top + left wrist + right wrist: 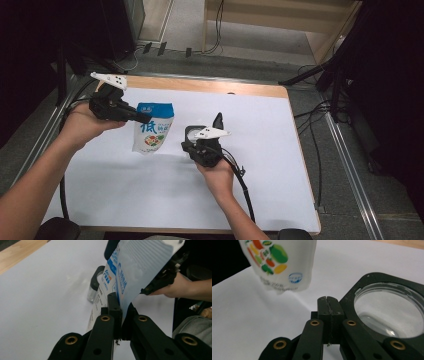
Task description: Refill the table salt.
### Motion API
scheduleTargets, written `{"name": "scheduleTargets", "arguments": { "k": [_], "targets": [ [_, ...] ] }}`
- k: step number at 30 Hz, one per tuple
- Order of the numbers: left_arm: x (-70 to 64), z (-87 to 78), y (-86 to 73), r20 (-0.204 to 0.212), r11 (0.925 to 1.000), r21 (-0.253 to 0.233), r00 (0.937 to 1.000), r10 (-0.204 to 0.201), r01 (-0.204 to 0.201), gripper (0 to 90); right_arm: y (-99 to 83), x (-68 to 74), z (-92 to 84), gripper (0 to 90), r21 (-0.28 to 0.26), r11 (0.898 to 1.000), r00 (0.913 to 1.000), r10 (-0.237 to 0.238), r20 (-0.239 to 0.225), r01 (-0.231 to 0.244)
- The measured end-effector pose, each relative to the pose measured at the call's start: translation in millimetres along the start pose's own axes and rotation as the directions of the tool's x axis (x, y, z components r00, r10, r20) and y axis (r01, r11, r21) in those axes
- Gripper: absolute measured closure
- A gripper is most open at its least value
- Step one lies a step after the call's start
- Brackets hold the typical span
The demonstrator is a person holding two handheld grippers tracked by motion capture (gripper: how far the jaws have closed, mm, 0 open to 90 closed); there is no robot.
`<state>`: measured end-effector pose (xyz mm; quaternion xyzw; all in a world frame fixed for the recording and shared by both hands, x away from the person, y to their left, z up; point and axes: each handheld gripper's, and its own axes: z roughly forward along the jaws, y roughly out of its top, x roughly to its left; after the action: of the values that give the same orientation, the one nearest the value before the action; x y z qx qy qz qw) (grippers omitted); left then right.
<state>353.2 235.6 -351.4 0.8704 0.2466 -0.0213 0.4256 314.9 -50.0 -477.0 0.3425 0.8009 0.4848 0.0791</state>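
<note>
One pouch [152, 129], white and blue with fruit print, hanging above table [280, 165], pinched at upper edge by left tongs [144, 119]. One glass jar [192, 134] with black collar, standing on table just right of pouch, beside right tongs [328, 305]. Right tongs clenched on nothing, jaws pressed flat together next to jar rim. Two hands, one per tongs. Table: white sheet over wood top, wooden strip bare at far edge. Beyond: grey floor, cables, dark stands, pale wood furniture.
</note>
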Motion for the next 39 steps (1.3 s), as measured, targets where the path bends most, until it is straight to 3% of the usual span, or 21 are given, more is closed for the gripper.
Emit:
{"name": "scheduleTargets", "arguments": {
  "k": [7, 16, 19, 22, 28, 29, 34, 39],
  "targets": [
    [-10.1, 5.0, 7.6, 0.044, 0.9999, 0.001, 0.9989, 0.013, -0.013, 90.0, 5.6, 9.6, 12.6, 90.0, -0.04, 0.999, 0.9998, 0.012, 0.019, -0.011],
    [-17.8, 2.7, 11.2, 0.061, 0.9997, 0.013, 0.9979, 0.019, -0.02, 90.0, 7.5, 18.1, 29.6, 90.0, -0.064, 0.998, 0.9984, 0.019, 0.053, -0.015],
    [-20.8, 0.5, 11.0, 0.055, 0.9995, 0.014, 0.9981, 0.026, -0.027, 90.0, 7.0, 20.3, 32.8, 90.0, -0.066, 0.998, 0.9974, 0.002, 0.072, 0.003],
    [-19.1, 2.7, 10.5, 0.059, 0.9998, 0.021, 0.9982, -0.002, 0.001, 90.0, 7.1, 22.4, 34.1, 90.0, -0.085, 0.996, 0.9982, 0.003, 0.06, 0.002],
    [-17.9, 9.0, 10.7, 0.067, 0.9991, 0.035, 0.9974, -0.027, 0.025, 90.0, 3.9, 28.5, 42.0, 90.0, -0.083, 0.995, 0.9965, -0.046, 0.07, 0.052],
    [-17.2, 9.4, 11.1, 0.086, 0.9987, 0.04, 0.9957, -0.035, 0.032, 90.0, 2.9, 30.1, 43.3, 90.0, -0.086, 0.994, 0.9959, -0.058, 0.07, 0.064],
    [-19.7, 11.6, 14.1, 0.098, 0.9986, 0.043, 0.9945, -0.036, 0.032, 90.0, 0.3, 32.7, 50.6, 90.0, -0.081, 0.993, 0.9947, -0.08, 0.065, 0.085],
    [-9.6, 15.8, 15.3, 0.096, 0.9942, 0.044, 0.9902, -0.102, 0.098, 90.0, -4.9, 37.5, 54.6, 90.0, -0.083, 0.992, 0.9944, -0.096, 0.044, 0.1]
  ]
}}
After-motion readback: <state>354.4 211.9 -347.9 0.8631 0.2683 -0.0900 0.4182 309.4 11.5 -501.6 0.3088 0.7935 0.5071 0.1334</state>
